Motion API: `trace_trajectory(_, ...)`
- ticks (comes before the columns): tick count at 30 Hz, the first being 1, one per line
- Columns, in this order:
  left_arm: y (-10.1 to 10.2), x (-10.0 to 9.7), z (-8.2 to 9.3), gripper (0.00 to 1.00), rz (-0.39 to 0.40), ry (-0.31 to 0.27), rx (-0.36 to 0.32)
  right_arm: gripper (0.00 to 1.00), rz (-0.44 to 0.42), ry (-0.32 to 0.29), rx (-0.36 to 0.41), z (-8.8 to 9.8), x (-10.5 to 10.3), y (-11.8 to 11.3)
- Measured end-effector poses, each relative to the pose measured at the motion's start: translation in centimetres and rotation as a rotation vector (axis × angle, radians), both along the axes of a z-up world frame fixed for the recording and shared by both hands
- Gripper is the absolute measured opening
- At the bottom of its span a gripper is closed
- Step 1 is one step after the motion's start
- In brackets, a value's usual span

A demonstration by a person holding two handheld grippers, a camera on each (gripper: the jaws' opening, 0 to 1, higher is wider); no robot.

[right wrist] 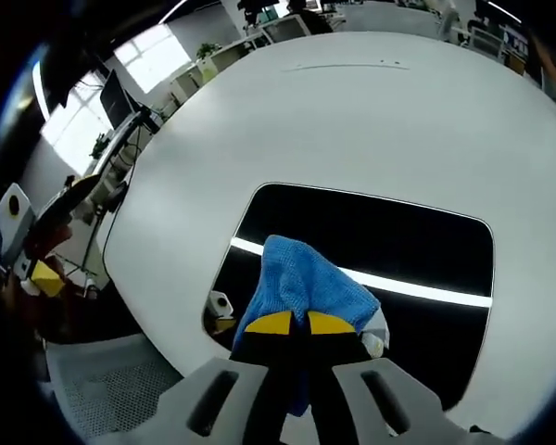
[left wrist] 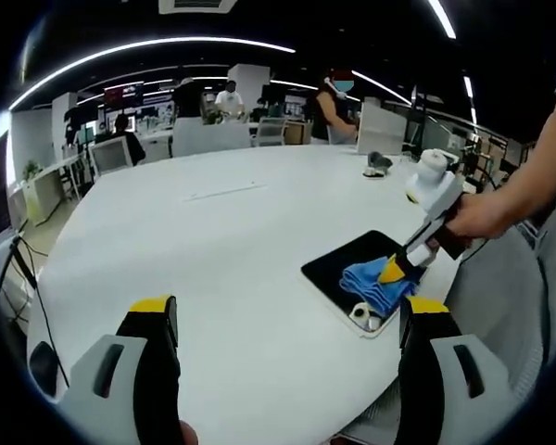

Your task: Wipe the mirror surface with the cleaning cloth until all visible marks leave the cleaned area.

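Note:
A dark rectangular mirror (right wrist: 389, 250) with rounded corners lies flat on the white table, reflecting a ceiling light strip. My right gripper (right wrist: 291, 322) is shut on a blue cleaning cloth (right wrist: 301, 283), which rests on the mirror's near part. In the left gripper view the mirror (left wrist: 343, 264) sits at the table's right edge, with the cloth (left wrist: 371, 283) on it under the right gripper (left wrist: 391, 271), held by a hand. My left gripper (left wrist: 287, 320) is open above bare table, left of the mirror, holding nothing.
The round white table (left wrist: 213, 241) stretches far behind the mirror. A small dark object (left wrist: 378, 164) sits at its far right. Chairs, desks and people stand beyond the table. A chair's mesh seat (right wrist: 102, 380) lies below the table edge.

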State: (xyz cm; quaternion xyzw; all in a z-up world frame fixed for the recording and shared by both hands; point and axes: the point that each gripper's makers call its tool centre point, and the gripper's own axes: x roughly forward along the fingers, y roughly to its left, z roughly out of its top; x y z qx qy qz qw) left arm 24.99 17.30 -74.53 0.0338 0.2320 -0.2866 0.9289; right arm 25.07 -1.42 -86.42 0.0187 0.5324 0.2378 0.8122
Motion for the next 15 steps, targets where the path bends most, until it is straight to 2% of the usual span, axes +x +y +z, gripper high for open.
trace_trajectory(3,0.13,0.18,0.20,0.99,0.008,-0.017,0.007,0.00,0.011,-0.004,-0.003,0.02,-0.40,0.09)
trace_trajectory(15,-0.41,0.55,-0.24,0.99,0.018,-0.008,-0.016,0.00,-0.013,0.000,-0.002,0.07,-0.95,0.26)
